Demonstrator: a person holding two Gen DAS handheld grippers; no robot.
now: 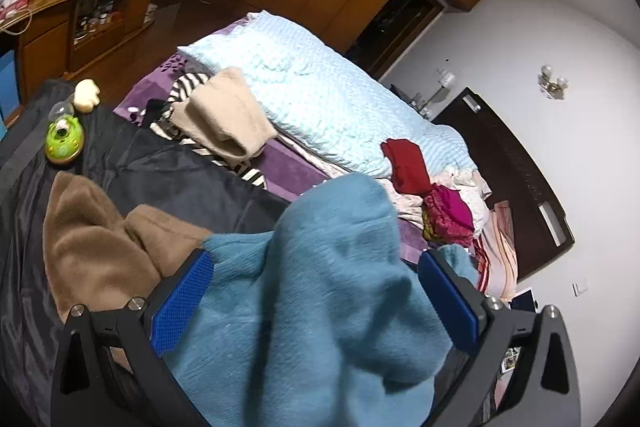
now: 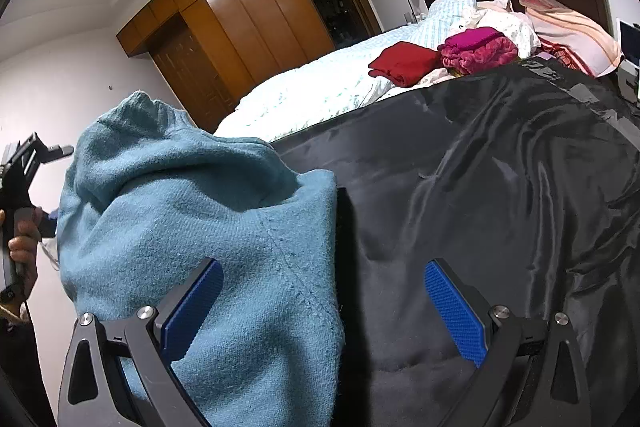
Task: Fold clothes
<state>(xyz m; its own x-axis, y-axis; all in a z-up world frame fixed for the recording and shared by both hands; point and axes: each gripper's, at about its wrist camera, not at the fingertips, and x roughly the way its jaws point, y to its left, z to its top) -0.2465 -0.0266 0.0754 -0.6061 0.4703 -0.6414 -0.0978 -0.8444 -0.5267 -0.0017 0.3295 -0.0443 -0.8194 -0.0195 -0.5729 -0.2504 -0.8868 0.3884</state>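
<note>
A teal-blue knit sweater [image 1: 320, 299] bulges up between the blue pads of my left gripper [image 1: 316, 259], whose jaws stand wide apart and do not pinch it. In the right wrist view the same sweater [image 2: 192, 211] hangs over the left finger [image 2: 192, 307] of my right gripper [image 2: 324, 267], which is also open, above a black shiny cloth [image 2: 500, 187]. A hand [image 2: 22, 247] holds the left gripper's body at the far left edge. A brown fleece garment [image 1: 100, 243] lies on the black cloth to the left.
On the bed lie a light blue quilt [image 1: 320, 95], a beige garment [image 1: 224, 119] on a striped one, and red [image 1: 406, 167] and magenta [image 1: 448, 215] clothes near the dark headboard [image 1: 516, 167]. A green toy [image 1: 64, 141] sits on the black cloth. A wooden wardrobe [image 2: 240, 15] stands behind.
</note>
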